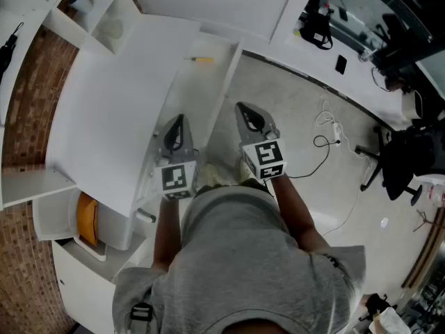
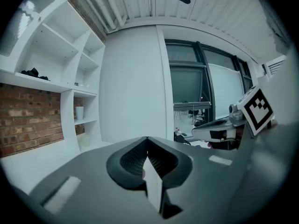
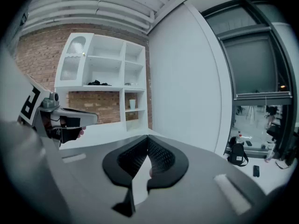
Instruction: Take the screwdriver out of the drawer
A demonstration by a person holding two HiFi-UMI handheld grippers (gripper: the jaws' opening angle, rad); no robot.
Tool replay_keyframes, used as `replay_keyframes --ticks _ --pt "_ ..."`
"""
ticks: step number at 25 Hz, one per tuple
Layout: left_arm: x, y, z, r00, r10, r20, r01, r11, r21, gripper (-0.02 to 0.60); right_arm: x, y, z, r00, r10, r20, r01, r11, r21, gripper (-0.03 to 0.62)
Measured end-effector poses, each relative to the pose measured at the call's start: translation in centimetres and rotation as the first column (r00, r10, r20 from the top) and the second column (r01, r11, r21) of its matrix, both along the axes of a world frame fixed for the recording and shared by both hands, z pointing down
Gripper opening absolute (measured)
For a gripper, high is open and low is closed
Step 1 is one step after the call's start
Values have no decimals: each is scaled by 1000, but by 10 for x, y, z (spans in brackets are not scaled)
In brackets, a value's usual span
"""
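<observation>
In the head view a screwdriver (image 1: 202,60) with an orange-yellow handle lies at the far end of a long open white drawer (image 1: 224,82). My left gripper (image 1: 179,120) is held over the near part of the drawer, jaws shut and empty. Just right of the drawer's side, over the floor, my right gripper (image 1: 243,107) is also shut and empty. Both point away from me towards the screwdriver and stay well short of it. The left gripper view shows its jaws (image 2: 147,139) closed together, and the right gripper view shows the same (image 3: 148,137). Neither gripper view shows the screwdriver.
A white counter (image 1: 111,110) lies left of the drawer, with white shelves (image 3: 112,85) on a brick wall behind it. A bin with something orange (image 1: 87,218) stands at the near left. On the floor to the right are a cable (image 1: 327,127) and an office chair (image 1: 400,162).
</observation>
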State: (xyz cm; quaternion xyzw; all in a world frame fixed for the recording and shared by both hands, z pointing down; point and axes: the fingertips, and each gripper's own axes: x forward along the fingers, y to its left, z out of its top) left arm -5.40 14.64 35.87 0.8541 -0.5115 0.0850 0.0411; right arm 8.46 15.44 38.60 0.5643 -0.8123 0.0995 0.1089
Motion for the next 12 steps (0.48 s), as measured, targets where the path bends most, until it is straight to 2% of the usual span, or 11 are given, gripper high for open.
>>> replay_keyframes --ticks 12 --pt "-37 -11 2 1000 21 -8 -21 1000 5 12 -41 -10 0 1000 15 -15 -15 1000 12 3"
